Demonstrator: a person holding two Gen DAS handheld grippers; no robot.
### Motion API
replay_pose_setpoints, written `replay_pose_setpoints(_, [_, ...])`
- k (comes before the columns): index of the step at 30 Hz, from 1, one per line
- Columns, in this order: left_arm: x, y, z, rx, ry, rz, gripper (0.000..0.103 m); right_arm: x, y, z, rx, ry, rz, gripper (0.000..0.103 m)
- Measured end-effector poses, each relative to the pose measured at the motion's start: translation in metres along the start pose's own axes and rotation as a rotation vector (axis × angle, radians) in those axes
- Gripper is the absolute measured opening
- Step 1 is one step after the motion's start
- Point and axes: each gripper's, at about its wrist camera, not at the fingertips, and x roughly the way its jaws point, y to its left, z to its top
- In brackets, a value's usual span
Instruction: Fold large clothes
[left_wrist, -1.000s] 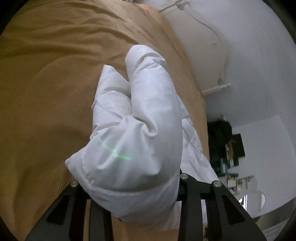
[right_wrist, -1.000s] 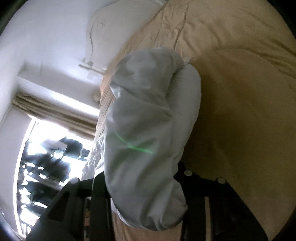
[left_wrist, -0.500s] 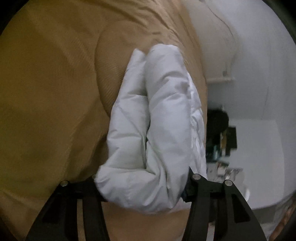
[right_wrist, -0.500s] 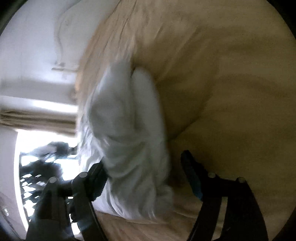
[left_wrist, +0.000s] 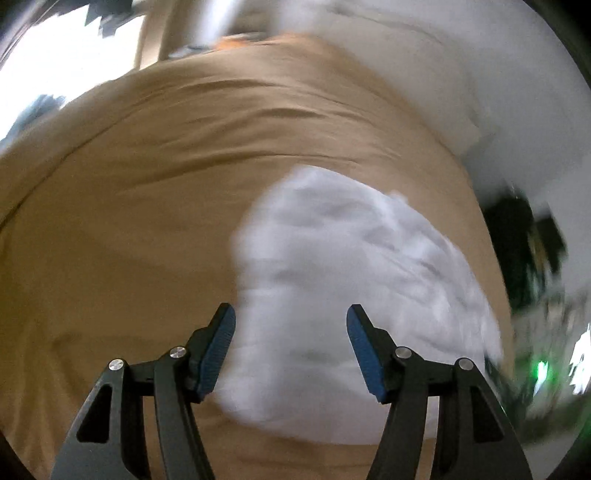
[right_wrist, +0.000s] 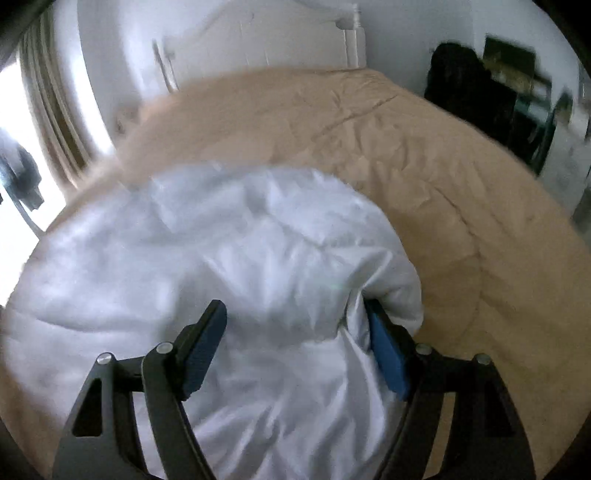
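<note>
Both hand-held grippers, left (left_wrist: 291, 350) and right (right_wrist: 295, 350), are released; regrip the white puffy jacket (right_wrist: 221, 277) at the edges on the bed (left_wrist: 147, 184).

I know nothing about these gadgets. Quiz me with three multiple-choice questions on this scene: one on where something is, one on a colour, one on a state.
1. Where does the puffy white quilted jacket lie?
A. on the bed's tan cover
B. on a chair
C. on the floor

2. What colour are the finger pads?
A. red
B. blue
C. yellow

3. How does the left gripper stand?
A. shut on the jacket
B. open
C. out of view

Answers: 1 A, tan cover surrounds the jacket. 2 B, blue pads show in both views. 3 B, its fingers stand wide apart; the right gripper is open too.
</note>
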Motion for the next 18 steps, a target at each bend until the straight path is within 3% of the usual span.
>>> replay_pose_setpoints(1, [0.014, -0.027, 0.000, 0.082, 0.003, -0.049, 0.064, 0.006, -0.002, -0.006, -0.013, -0.002, -0.014, 0.078])
replay_pose_setpoints(4, [0.052, -0.075, -0.011, 0.199, 0.067, -0.174, 0.066, 0.013, -0.011, -0.015, -0.021, -0.012, -0.056, 0.079])
replay_pose_setpoints(7, [0.097, -0.076, -0.018, 0.328, 0.040, 0.004, 0.066, 0.014, -0.020, -0.014, 0.010, 0.000, -0.085, 0.079])
replay_pose_setpoints(9, [0.114, -0.067, -0.019, 0.345, 0.034, -0.017, 0.066, 0.000, -0.045, -0.011, 0.089, 0.019, -0.100, 0.077])
replay_pose_setpoints(10, [0.119, -0.067, -0.016, 0.350, 0.031, -0.012, 0.066, -0.005, -0.054, -0.008, 0.125, 0.032, -0.116, 0.065])
replay_pose_setpoints(13, [0.125, -0.074, -0.011, 0.361, 0.041, 0.023, 0.069, -0.035, -0.034, 0.007, 0.086, -0.029, -0.194, 0.061])
replay_pose_setpoints(15, [0.123, -0.073, -0.014, 0.362, 0.033, 0.026, 0.070, -0.057, -0.007, 0.016, 0.033, -0.115, -0.082, 0.063])
replay_pose_setpoints(18, [0.121, -0.069, -0.018, 0.357, 0.023, 0.026, 0.070, -0.054, 0.034, 0.020, -0.042, -0.098, 0.115, 0.064])
